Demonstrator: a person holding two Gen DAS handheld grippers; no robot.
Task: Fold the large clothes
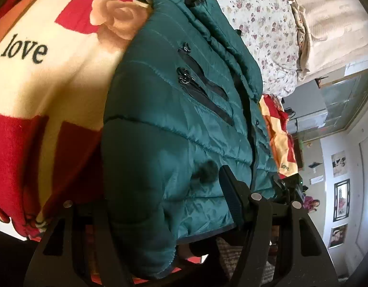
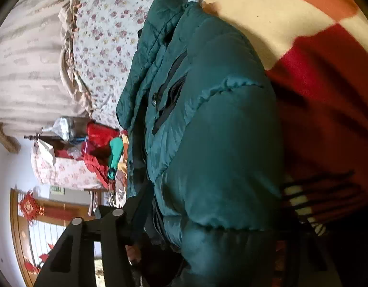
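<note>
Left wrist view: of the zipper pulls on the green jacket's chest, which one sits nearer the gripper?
The lower, larger pull on the green jacket, at the end of the longer black zipper; the smaller pull lies further up, toward the collar.

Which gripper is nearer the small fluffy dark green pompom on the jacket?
Left. The left gripper has one of its fingers right beside the small fluffy dark green pompom on the green quilted puffer jacket; the right gripper is farther, at the jacket's far edge.
</note>
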